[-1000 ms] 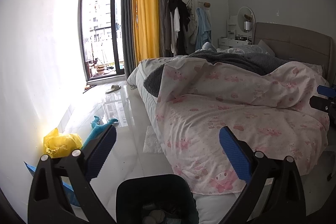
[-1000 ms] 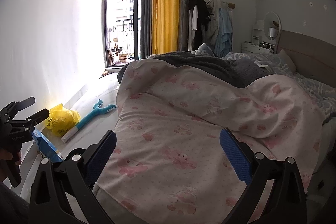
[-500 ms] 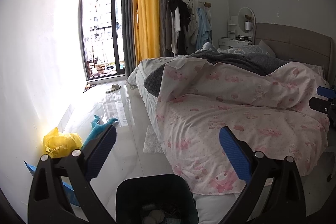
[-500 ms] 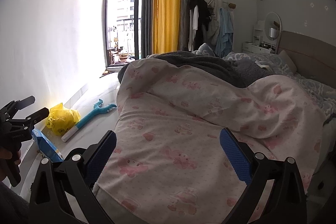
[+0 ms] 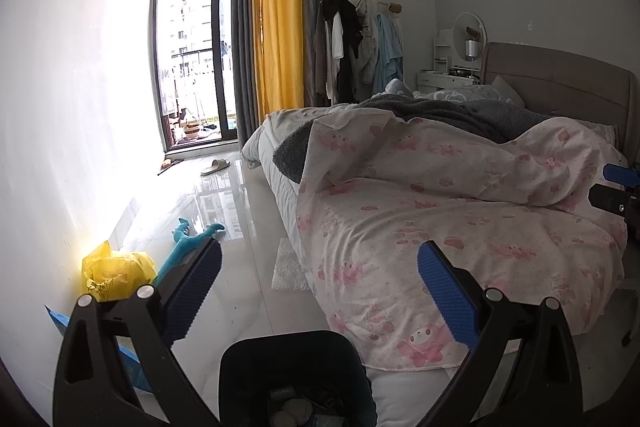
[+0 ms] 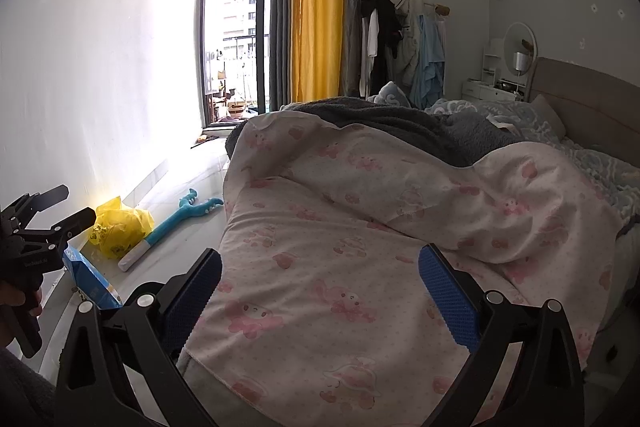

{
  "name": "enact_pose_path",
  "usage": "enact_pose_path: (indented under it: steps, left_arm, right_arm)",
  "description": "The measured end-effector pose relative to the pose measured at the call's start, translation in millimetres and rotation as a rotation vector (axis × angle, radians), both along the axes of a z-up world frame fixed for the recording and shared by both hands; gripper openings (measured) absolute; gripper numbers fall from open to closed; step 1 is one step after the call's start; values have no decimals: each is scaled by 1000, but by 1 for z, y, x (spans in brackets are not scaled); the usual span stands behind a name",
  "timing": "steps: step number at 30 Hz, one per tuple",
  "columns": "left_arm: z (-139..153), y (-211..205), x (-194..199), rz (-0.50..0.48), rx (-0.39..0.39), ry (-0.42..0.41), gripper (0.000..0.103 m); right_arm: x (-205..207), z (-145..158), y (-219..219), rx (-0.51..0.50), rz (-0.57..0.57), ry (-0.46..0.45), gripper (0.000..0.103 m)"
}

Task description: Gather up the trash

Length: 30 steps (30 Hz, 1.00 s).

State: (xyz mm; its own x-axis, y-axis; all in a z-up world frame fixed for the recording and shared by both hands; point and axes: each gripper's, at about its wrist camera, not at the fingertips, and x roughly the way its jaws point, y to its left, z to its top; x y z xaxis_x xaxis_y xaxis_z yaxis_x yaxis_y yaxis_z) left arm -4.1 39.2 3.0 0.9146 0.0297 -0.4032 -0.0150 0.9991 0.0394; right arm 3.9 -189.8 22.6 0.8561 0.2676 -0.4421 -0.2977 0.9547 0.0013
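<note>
a: bedroom, glossy pale floor, white wall on one side, bed under a pink cartoon-print cover on the other. balcony door and yellow curtain at the far end.

b: grippers?

a: left gripper jaws wide apart, nothing between the blue pads, held above a dark trash bin with crumpled bits inside. right gripper also spread, empty, over the bed cover.

b: trash positions?

a: yellow plastic bag on the floor against the wall. blue box just beside it, nearer the camera. teal toy lies next to the bag. clear bubble-wrap piece on the floor at the bed's edge. slipper near the door.
</note>
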Motion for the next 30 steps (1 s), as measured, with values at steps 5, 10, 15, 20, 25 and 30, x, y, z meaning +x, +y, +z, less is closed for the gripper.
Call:
enact_pose_path:
  steps: [5, 10, 15, 20, 25, 30]
  left_arm:
    - [-1, 1, 0, 4, -5, 2, 100]
    - [-2, 1, 1, 2, -5, 8, 100]
    - [-3, 1, 1, 4, -5, 6, 100]
    - [-3, 1, 1, 4, -5, 6, 100]
    - [-5, 1, 1, 11, -2, 7, 100]
    - [-7, 2, 1, 19, -4, 11, 100]
  right_arm:
    - [0, 0, 0, 1, -1, 0, 100]
    - [1, -1, 1, 3, 5, 8, 100]
    - [1, -2, 1, 5, 4, 7, 100]
    - [0, -3, 4, 2, 3, 8, 100]
    - [1, -3, 4, 3, 3, 9, 100]
    - [0, -2, 4, 3, 2, 8, 100]
